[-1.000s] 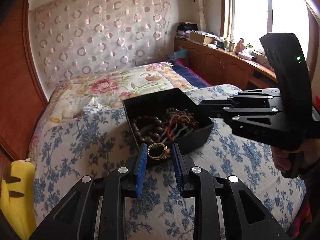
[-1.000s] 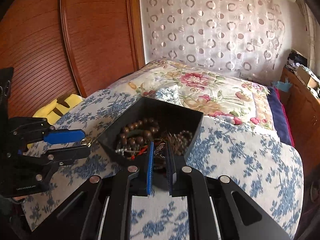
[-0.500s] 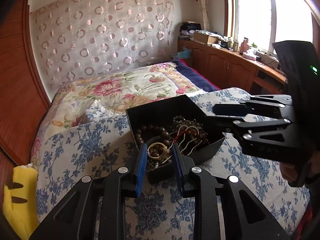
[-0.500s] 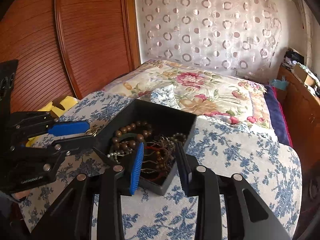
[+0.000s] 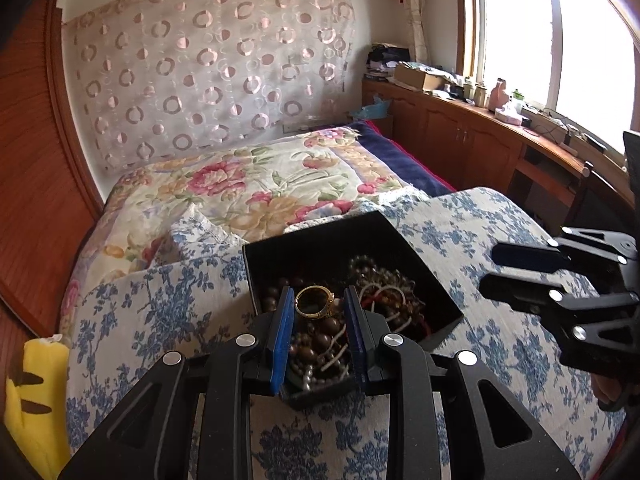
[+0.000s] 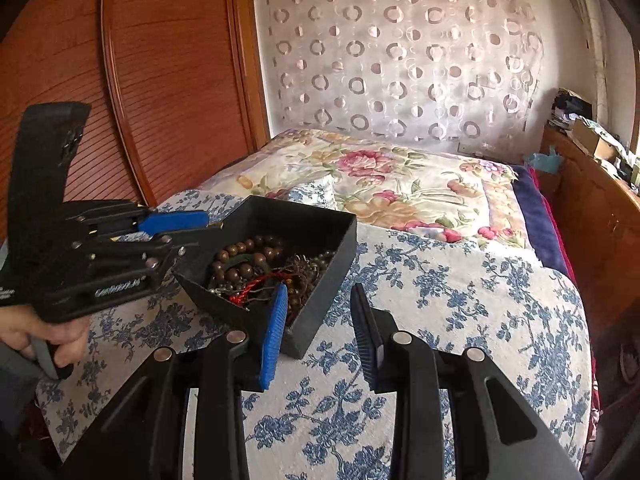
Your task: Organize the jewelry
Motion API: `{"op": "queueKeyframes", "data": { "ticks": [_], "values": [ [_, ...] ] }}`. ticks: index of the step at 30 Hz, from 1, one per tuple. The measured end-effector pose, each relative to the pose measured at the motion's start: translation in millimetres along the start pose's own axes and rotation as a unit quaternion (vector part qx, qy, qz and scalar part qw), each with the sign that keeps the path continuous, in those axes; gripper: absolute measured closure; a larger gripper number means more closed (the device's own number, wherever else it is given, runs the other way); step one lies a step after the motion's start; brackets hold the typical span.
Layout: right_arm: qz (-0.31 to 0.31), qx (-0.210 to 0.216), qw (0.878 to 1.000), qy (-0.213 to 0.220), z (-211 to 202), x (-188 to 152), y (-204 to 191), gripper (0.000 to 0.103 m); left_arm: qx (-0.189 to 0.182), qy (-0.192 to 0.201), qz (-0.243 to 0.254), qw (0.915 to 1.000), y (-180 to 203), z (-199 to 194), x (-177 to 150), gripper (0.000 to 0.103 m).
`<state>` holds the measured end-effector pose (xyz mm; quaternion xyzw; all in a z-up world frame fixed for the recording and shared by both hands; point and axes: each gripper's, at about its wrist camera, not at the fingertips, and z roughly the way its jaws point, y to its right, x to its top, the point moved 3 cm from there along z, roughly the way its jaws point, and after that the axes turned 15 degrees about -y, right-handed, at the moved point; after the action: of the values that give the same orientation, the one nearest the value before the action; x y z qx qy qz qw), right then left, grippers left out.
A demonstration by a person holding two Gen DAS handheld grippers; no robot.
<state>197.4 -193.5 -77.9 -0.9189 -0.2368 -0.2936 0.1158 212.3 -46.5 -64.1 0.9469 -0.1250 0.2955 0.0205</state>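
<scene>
left gripper [image 5: 318, 308] pinches a small, light, stiff, slippery gold ring [image 5: 314, 301] by its band over the black square box [image 5: 402, 240]; right gripper [image 6: 320, 316] spread, empty.

Your left gripper [image 5: 318, 310] carried the gold ring [image 5: 314, 301] from just short of the black box's [image 5: 340, 236] near wall to over the beads [image 5: 316, 340] inside the box. Your right gripper [image 6: 319, 314] was nearly closed, tips down in the jewelry a second ago; now its jaws stand apart with nothing between them, pulled back out of the box to its near right corner. In the left wrist view, it slid away toward the right edge, clear of the box.
</scene>
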Motion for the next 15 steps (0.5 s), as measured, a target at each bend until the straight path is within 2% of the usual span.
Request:
{"op": "queueKeyframes", "data": {
  "ticks": [2, 4, 8, 11, 13, 15],
  "values": [
    [0.004, -0.002, 1.0, 0.002, -2, -2, 2, 0.068, 0.001, 0.0, -0.003, 1.0, -1, 0, 1, 0.077],
    [0.007, -0.001, 1.0, 0.005, -4, -4, 4, 0.068, 0.003, 0.002, -0.007, 1.0, -2, -1, 0, 0.062],
    [0.013, -0.001, 1.0, 0.009, -5, -7, 5, 0.068, 0.007, 0.002, -0.01, 0.9999, -2, -4, -6, 0.057],
    [0.019, -0.003, 1.0, 0.012, -7, -9, 4, 0.068, 0.008, 0.009, -0.016, 0.9998, -3, -11, -13, 0.045],
    [0.021, -0.004, 1.0, 0.017, -11, -11, 2, 0.068, 0.011, 0.013, -0.024, 0.9996, -5, -18, -19, 0.031],
    [0.024, -0.005, 0.999, 0.025, -17, -13, -1, 0.068, 0.015, 0.02, -0.029, 0.9993, -5, -26, -25, 0.025]
  ]
}}
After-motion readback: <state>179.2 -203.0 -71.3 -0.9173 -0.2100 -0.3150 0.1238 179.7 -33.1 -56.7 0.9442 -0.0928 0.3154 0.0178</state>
